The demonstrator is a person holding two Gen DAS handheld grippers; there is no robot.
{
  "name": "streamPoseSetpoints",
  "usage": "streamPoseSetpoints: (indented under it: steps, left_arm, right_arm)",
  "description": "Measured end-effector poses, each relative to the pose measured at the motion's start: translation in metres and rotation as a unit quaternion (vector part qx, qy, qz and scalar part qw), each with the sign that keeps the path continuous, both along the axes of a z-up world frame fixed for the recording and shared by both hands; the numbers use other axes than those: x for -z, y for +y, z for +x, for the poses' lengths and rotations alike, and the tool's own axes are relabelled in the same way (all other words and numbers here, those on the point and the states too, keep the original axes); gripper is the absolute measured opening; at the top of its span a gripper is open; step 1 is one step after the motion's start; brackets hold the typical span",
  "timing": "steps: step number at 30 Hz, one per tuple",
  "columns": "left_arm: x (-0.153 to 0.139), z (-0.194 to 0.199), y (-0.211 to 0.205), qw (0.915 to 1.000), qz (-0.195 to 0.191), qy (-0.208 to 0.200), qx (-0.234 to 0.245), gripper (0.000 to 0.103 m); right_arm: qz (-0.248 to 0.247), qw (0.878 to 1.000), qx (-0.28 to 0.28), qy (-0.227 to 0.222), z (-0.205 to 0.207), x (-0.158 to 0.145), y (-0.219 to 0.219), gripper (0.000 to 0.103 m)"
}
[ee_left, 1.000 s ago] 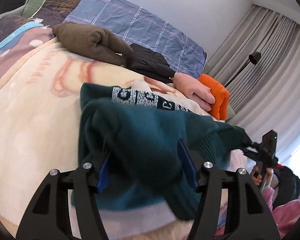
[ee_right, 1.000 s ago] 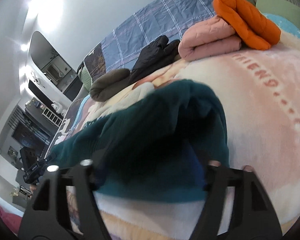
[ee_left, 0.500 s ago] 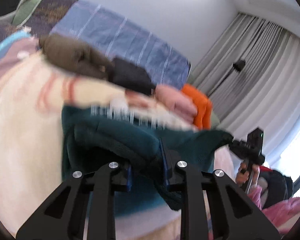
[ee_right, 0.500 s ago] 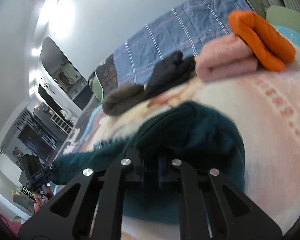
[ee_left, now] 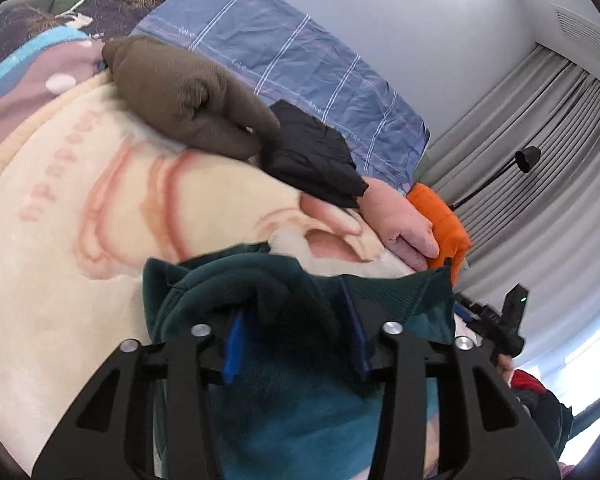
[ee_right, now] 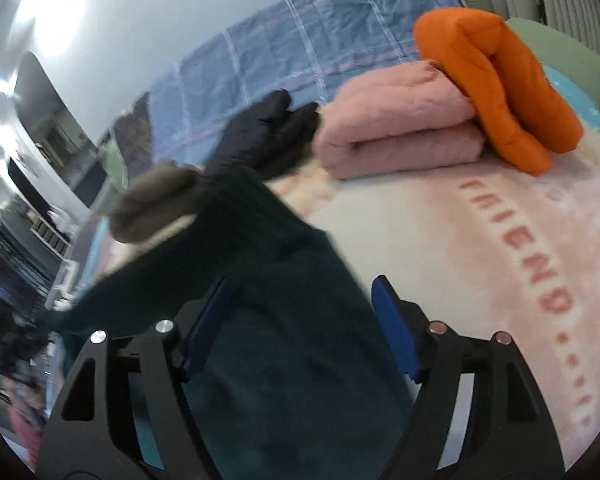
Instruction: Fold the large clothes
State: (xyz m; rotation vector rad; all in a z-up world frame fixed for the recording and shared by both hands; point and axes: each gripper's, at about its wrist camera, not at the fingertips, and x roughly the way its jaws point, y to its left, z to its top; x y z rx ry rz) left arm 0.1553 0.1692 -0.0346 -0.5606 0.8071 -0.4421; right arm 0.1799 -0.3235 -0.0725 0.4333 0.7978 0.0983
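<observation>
Right now both grippers stand with their jaws spread apart over a dark teal sweater (ee_left: 284, 408) that lies bunched on a cream and pink fleece blanket (ee_left: 60, 280) covering the bed. From the left wrist view, the left gripper (ee_left: 294, 344) has its 2 blue-padded fingers (ee_left: 231, 340) parted, with a raised fold of the sweater sitting between them; the pads do not pinch it, and nothing is held. A ribbed edge of the sweater stretches off toward the right gripper (ee_left: 496, 326), seen small and dark near the curtains (ee_left: 540, 160).

From the right wrist view, the right gripper (ee_right: 300, 324) is likewise wide apart, its blue pads (ee_right: 394, 328) on either side of the sweater (ee_right: 296, 360), which lies between the fingers without being clamped. That view is blurred on its left side, so the far end of the sweater is hard to make out.

Along the far side of the blanket, 4 folded garments sit in a row: a brown fleece top (ee_left: 180, 92), touching a black puffer jacket (ee_left: 308, 156), then a pink quilted jacket (ee_right: 396, 128) with an orange puffer jacket (ee_right: 496, 84) leaning on it. Behind them lies a blue plaid duvet (ee_left: 280, 48). Pink lettering reading FRIEND (ee_right: 516, 248) runs across the blanket.
</observation>
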Motion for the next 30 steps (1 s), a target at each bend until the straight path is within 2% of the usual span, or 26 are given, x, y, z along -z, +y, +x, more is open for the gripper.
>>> streamPoseSetpoints:
  steps: [2,3,4,6,7,9,12,15,16,17,18,20,23,25,27,29,30]
  left_arm:
    - [-0.014,-0.004,0.008,0.9997,-0.009,-0.019,-0.009,0.053]
    - [-0.023,-0.009,0.013,0.9989,-0.009,-0.04,-0.024,0.063]
    - [-0.032,-0.016,0.016,0.9964,0.009,-0.068,-0.049,0.074]
    - [-0.045,-0.024,0.016,0.9901,0.052,-0.109,-0.071,0.078]
    - [-0.048,-0.026,0.014,0.9882,0.073,-0.118,-0.064,0.081]
    - [-0.043,-0.023,0.008,0.9888,0.092,-0.108,-0.046,0.085]
    - [-0.016,-0.007,-0.01,0.9881,0.138,-0.067,-0.01,0.086]
    - [0.02,0.021,-0.015,0.9907,0.136,-0.012,0.003,0.085]
    - [0.032,0.03,-0.015,0.9915,0.13,0.005,0.002,0.063]
    - [0.043,0.035,-0.014,0.9917,0.127,0.018,-0.002,0.045]
    - [0.049,0.037,-0.011,0.9926,0.118,0.027,-0.008,0.015]
    - [0.048,0.034,-0.002,0.9963,0.081,0.016,-0.024,0.013]
    - [0.023,0.009,0.003,0.9959,0.074,-0.031,-0.042,0.012]
    - [-0.003,-0.016,0.006,0.9932,0.082,-0.067,-0.048,0.012]
    - [-0.02,-0.031,0.005,0.9889,0.108,-0.092,-0.044,0.012]
    - [-0.023,-0.031,0.003,0.9849,0.137,-0.095,-0.046,0.012]
    - [-0.019,-0.026,0.003,0.9851,0.142,-0.085,-0.047,0.012]
  right_arm:
    - [0.018,1.0,-0.002,0.011,0.003,0.009,-0.008,0.075]
    - [0.028,0.999,-0.003,0.017,0.005,0.013,-0.011,0.075]
    - [0.034,0.999,-0.003,0.022,0.006,0.017,-0.012,0.075]
    - [0.029,0.999,-0.005,0.03,0.009,0.024,-0.009,0.075]
    - [0.025,0.999,-0.006,0.032,0.009,0.025,-0.007,0.075]
    - [0.016,0.999,-0.009,0.035,0.012,0.029,-0.004,0.075]
    - [0.016,0.999,-0.009,0.037,0.016,0.031,-0.003,0.073]
    - [0.015,0.999,-0.014,0.037,0.018,0.032,-0.002,0.063]
    - [0.013,0.999,-0.016,0.036,0.019,0.031,0.0,0.058]
    - [0.009,0.999,-0.021,0.034,0.018,0.031,0.002,0.046]
    - [0.006,0.999,-0.022,0.032,0.017,0.029,0.003,0.036]
    - [0.003,1.0,-0.019,0.017,0.01,0.02,0.003,0.027]
    - [0.021,0.999,-0.016,-0.026,-0.01,-0.002,0.001,0.024]
    - [0.047,0.997,-0.02,-0.056,-0.023,-0.02,0.001,0.024]
    - [0.056,0.995,-0.019,-0.075,-0.033,-0.036,0.004,0.024]
    - [0.047,0.998,-0.003,-0.05,-0.024,-0.034,0.008,0.025]
    - [0.04,0.999,0.003,-0.019,-0.012,-0.023,0.011,0.026]
